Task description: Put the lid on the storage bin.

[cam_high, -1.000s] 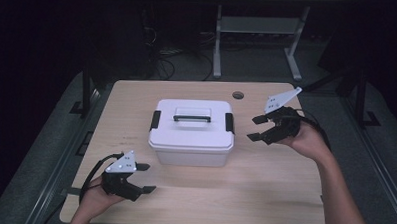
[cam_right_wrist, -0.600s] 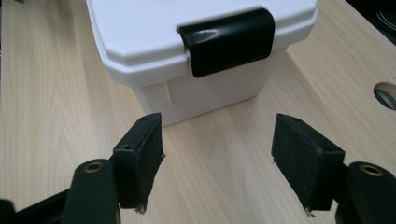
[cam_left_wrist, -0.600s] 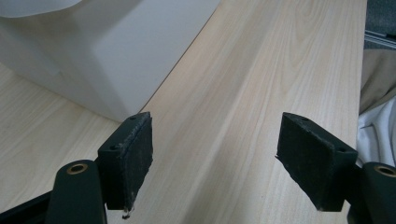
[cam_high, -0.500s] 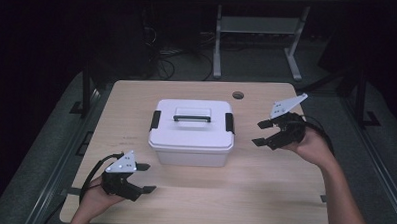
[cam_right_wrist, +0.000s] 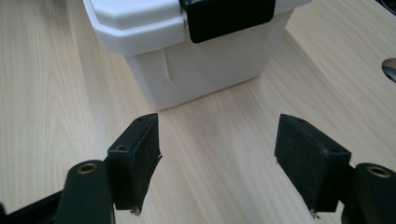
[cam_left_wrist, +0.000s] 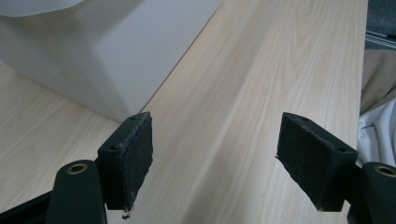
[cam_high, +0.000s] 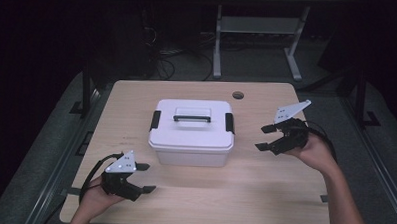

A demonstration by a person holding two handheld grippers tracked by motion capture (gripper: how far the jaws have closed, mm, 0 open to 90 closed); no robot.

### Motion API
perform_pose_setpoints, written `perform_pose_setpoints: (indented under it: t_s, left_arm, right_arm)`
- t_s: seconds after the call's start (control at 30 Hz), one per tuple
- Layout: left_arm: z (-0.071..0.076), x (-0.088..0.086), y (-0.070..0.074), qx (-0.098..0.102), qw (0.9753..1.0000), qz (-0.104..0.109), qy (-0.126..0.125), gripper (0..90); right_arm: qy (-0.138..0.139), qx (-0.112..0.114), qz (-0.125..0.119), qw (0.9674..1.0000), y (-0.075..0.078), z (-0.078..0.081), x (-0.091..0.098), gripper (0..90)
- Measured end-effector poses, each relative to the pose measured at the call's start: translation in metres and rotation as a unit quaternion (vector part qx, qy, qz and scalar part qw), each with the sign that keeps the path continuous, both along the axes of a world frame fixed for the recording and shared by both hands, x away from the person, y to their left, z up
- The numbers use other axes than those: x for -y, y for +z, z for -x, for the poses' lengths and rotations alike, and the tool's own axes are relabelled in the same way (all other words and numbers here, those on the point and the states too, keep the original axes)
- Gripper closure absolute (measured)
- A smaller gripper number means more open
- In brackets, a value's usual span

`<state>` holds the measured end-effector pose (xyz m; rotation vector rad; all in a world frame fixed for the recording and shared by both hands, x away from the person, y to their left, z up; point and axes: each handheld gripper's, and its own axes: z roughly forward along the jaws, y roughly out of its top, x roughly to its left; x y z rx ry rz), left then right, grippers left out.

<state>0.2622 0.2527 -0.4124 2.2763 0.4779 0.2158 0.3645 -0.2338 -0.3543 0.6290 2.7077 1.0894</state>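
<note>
A white lidded box with a black handle and black side latches stands at the middle of the wooden table. My left gripper rests near the table's front left, open and holding nothing, pointing right past the box's front corner. My right gripper hovers to the right of the box, aimed at its right end and a short gap away. Its jaws have just been opening wider, and only bare wood lies between them. The right latch is shut against the lid.
A round cable hole sits in the table's far edge, right of the box. Behind the table stand a metal frame and loose cables on the dark floor. Bare wood runs along the front and right of the box.
My right hand has sunk a little and drifted right and nearer the front edge, its jaws spreading slightly. The left hand and the box have stayed put.
</note>
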Motion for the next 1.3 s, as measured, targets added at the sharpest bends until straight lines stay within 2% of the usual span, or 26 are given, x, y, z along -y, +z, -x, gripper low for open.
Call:
perform_pose_setpoints:
  t_s: [0.9, 1.3]
  left_arm:
    - [0.000, 0.000, 0.000, 0.001, 1.0000, 0.001, 0.002, 26.2]
    - [0.000, 0.000, -0.001, 0.000, 1.0000, 0.001, 0.003, 26.2]
  right_arm:
    - [-0.019, -0.020, -0.014, 0.9995, -0.035, 0.013, 0.020, 29.7]
    - [-0.027, -0.031, -0.018, 0.9990, -0.046, 0.019, 0.028, 29.7]
